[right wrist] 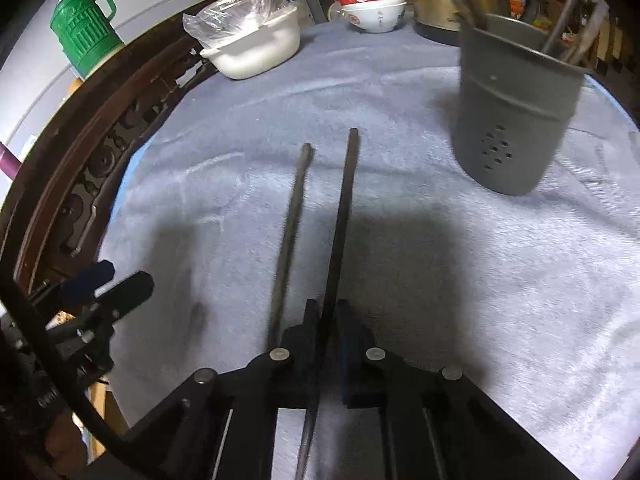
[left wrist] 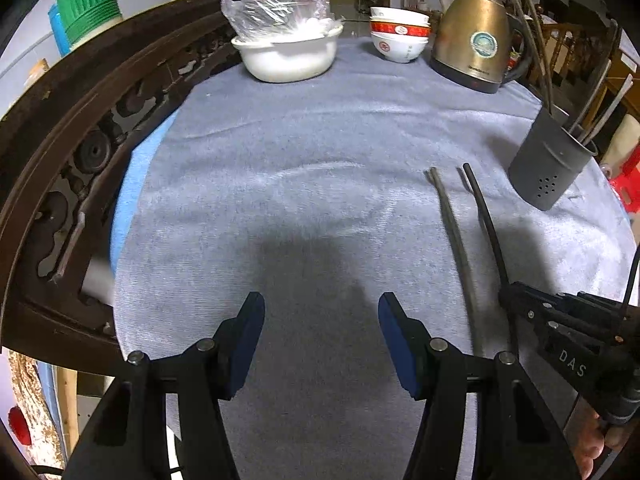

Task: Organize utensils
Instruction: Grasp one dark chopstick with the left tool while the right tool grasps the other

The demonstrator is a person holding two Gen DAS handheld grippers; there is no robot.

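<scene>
Both wrist cameras look steeply down along their fingers, close over the tabletop [left wrist: 320,128]. They share the utensil holder [left wrist: 550,168] [right wrist: 516,120], chopsticks and, probably, the same far bowls [left wrist: 398,34] [right wrist: 372,2].

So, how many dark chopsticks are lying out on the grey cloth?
2. One long dark chopstick is pinched between the right gripper fingers. The other dark chopstick lies loose just beside it. More utensils stand in the grey perforated holder; those are not counted.

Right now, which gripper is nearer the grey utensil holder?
Right. The right gripper, shut on a chopstick, sits just short of the utensil holder; the left gripper hangs further left.
</scene>
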